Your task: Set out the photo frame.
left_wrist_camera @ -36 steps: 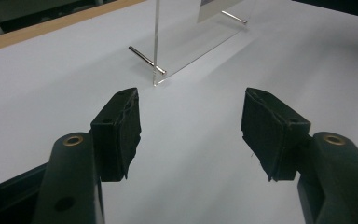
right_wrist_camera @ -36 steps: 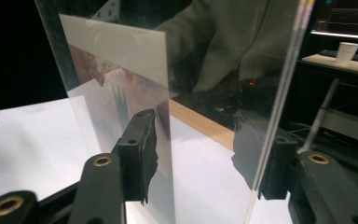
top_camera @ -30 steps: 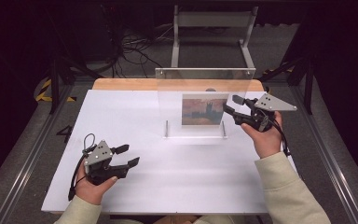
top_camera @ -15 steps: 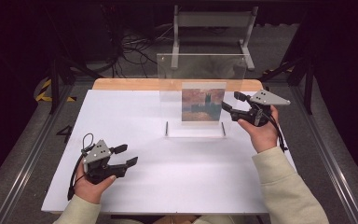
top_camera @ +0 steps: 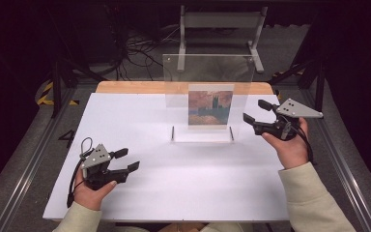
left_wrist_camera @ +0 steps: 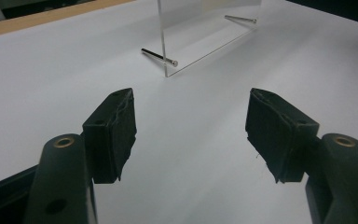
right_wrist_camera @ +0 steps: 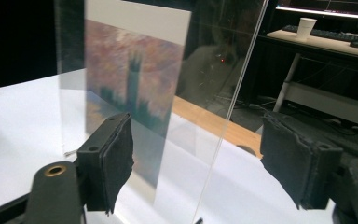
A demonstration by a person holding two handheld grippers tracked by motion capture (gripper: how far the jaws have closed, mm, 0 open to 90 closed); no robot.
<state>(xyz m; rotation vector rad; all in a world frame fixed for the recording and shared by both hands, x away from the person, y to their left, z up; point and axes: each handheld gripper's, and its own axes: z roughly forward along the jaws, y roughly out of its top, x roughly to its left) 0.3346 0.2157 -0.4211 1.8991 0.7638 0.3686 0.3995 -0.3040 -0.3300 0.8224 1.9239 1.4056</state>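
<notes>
i have the right gripper (top_camera: 255, 112) wide apart at the right edge of the clear stand (top_camera: 207, 72) holding the picture (top_camera: 210, 106) mid-table, the left gripper (top_camera: 127, 159) apart and idle nearby, so next i judge i straddle that edge and squeeze gently.

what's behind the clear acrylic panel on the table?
Behind the acrylic panel, seen through it, are a painting print of a dark tower under a reddish sky, the wooden table edge and a metal frame. What holds the print up cannot be told.
</notes>
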